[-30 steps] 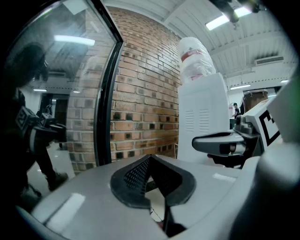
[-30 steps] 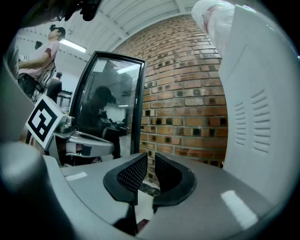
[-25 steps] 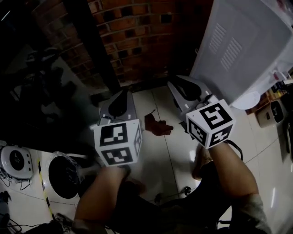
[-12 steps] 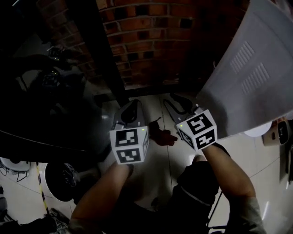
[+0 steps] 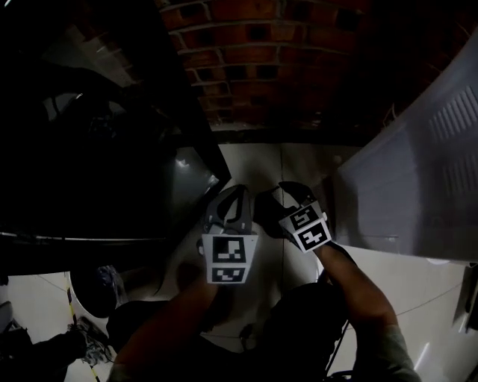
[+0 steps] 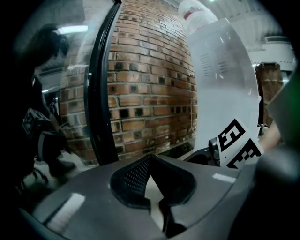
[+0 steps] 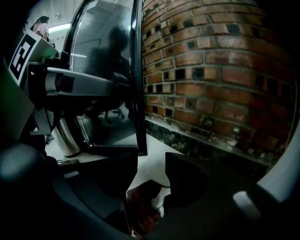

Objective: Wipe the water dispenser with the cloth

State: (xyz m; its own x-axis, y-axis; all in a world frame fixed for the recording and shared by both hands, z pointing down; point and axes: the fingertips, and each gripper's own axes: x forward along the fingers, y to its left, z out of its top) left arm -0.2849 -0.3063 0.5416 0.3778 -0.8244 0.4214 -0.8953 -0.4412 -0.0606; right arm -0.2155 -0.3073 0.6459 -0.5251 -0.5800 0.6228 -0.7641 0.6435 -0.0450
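Note:
A dark red cloth (image 7: 142,205) lies crumpled on the pale floor tiles. In the head view the cloth (image 5: 267,218) shows between my two grippers. My right gripper (image 7: 151,161) hangs low over it. Its jaws have just been opening and stand apart, with the cloth below the gap and neither pad pressing on it. My left gripper (image 6: 150,158) is beside it, tips together, holding nothing. The white water dispenser (image 6: 225,93) stands to the right, a bottle (image 6: 197,11) on top. It also fills the right of the head view (image 5: 418,186).
A red brick wall (image 5: 246,67) runs behind the floor strip. A black-framed glass panel (image 7: 136,79) stands at the left, close to the cloth. A metal can (image 7: 65,136) sits on the floor beyond it. The person's legs are just under the grippers.
Both grippers have sunk toward the floor and closed in on the cloth. The right jaws have spread apart. The head view has dropped lower and grown darker.

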